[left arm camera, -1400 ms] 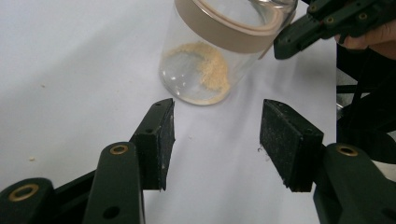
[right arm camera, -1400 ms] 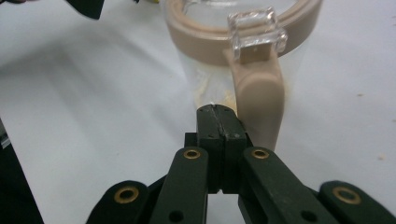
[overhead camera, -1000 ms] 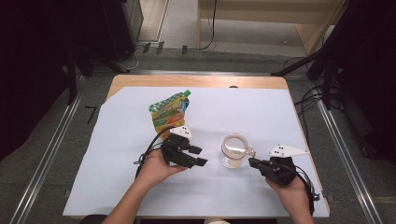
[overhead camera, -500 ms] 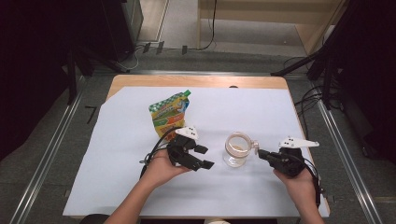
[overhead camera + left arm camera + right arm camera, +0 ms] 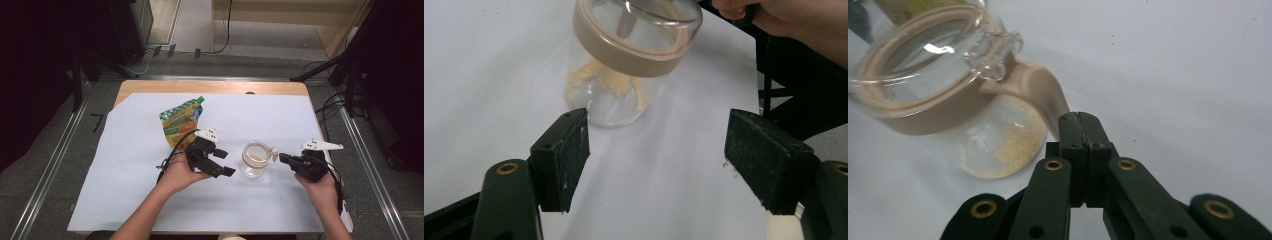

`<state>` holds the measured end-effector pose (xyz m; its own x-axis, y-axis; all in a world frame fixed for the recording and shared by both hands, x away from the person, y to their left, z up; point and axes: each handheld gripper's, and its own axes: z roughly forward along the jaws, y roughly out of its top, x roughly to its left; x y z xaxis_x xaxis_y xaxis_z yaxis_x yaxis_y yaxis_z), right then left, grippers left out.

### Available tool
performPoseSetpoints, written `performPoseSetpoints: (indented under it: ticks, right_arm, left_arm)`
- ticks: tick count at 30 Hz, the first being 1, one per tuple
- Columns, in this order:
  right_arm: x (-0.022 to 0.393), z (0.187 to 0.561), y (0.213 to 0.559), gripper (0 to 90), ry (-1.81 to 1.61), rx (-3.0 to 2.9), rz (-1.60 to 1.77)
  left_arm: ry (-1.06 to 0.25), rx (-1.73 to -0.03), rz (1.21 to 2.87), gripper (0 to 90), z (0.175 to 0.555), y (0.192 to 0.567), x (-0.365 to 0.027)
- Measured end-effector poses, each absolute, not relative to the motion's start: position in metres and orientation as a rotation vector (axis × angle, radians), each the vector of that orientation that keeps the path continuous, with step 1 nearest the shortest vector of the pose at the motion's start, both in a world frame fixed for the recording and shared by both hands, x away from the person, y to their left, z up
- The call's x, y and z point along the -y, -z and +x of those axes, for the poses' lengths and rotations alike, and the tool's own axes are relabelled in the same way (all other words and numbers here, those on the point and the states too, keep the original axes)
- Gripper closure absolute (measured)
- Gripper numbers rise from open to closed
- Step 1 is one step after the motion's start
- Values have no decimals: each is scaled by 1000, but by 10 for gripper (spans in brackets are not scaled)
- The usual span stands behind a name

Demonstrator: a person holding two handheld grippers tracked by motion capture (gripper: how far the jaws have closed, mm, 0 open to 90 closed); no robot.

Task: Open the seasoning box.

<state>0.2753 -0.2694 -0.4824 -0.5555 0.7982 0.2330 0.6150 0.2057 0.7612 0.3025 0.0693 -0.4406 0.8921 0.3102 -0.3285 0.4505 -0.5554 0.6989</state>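
Right gripper clamped on handle of glass jar. Left gripper just beside jar, jaws just opened wide, nothing between.

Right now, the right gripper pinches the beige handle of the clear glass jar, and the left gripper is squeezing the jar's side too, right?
Not quite. The right gripper does pinch the beige handle of the clear glass jar, but the left gripper is not squeezing it. The left gripper view shows its jaws spread wide, having just been opening, with bare white sheet between them and the jar beyond.
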Motion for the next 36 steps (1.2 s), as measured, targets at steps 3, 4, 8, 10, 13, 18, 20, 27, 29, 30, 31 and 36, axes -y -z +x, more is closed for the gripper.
performPoseSetpoints:
  ticks: [3,4,8,10,13,18,20,27,29,30,31,36]
  right_arm:
    - [265,287,487,900,-1255,-2271,1357]
    - [263,288,487,900,-1248,-2272,1357]
    - [259,293,491,900,-1234,-2271,1348]
    - [258,294,491,900,-1225,-2272,1344]
    - [256,297,493,900,-1217,-2272,1352]
    - [254,299,496,900,-1197,-2273,1369]
    - [254,299,497,900,-1193,-2273,1371]
    - [253,299,498,900,-1175,-2277,1377]
    - [252,299,498,900,-1168,-2276,1381]
    - [252,299,499,900,-1164,-2277,1381]
    - [251,299,499,900,-1157,-2275,1387]
    - [249,300,500,900,-1154,-2274,1378]
  left_arm:
    - [202,-524,2217,263,306,437,-64]
    - [197,-514,2220,262,308,435,-60]
    - [204,-484,2214,257,316,431,-49]
    - [197,-476,2219,252,318,430,-45]
    - [209,-457,2209,170,322,430,-37]
    - [208,-427,2234,138,323,436,-25]
    - [207,-426,2239,137,324,438,-23]
    - [172,-429,2245,112,328,448,-15]
    - [175,-426,2242,108,328,450,-14]
    - [171,-423,2241,108,328,451,-12]
    - [170,-423,2243,98,328,452,-10]
    - [153,-426,2243,100,331,458,-5]
